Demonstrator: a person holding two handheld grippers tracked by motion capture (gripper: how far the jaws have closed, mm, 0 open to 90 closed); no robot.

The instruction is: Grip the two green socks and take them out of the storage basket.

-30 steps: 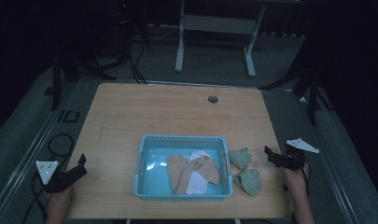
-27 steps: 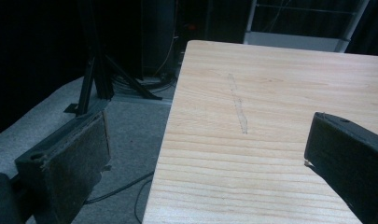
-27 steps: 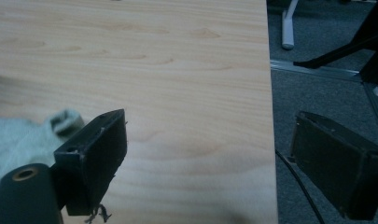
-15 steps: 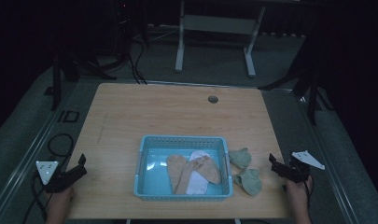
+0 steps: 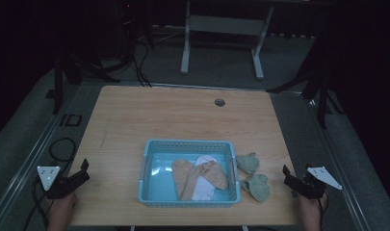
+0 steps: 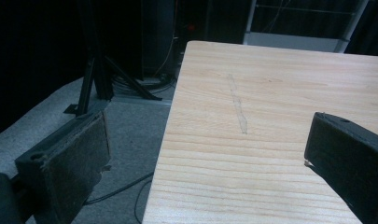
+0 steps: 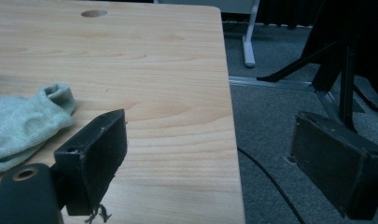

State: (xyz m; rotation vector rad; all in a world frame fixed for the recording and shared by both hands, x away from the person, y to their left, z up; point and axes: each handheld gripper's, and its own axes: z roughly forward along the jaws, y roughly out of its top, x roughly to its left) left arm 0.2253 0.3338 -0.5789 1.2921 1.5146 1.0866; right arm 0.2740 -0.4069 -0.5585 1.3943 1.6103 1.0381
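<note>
A light blue basket (image 5: 189, 144) stands near the table's front edge, with two tan socks (image 5: 185, 175) and a white sock (image 5: 202, 188) lying in it. Just right of it, two pale green socks (image 5: 249, 162) (image 5: 258, 186) rest on the wood; one green sock (image 7: 23, 119) lies left of the jaws in the right gripper view. My left gripper (image 5: 85, 171) (image 6: 196, 140) hangs at the table's left front edge, open and empty. At the right front edge, my right gripper (image 5: 286, 176) (image 7: 210, 135) is open and empty, a short way right of the green socks.
The wooden table (image 5: 183, 115) has a round cable hole (image 5: 219, 102) at the back. Grey carpet, cables (image 5: 58, 144) and black stand legs (image 5: 62, 72) surround it. A white desk frame (image 5: 221, 43) stands beyond the far edge.
My right gripper has drawn back toward the front edge and slightly to the right, away from the green socks. The left gripper has hardly moved.
</note>
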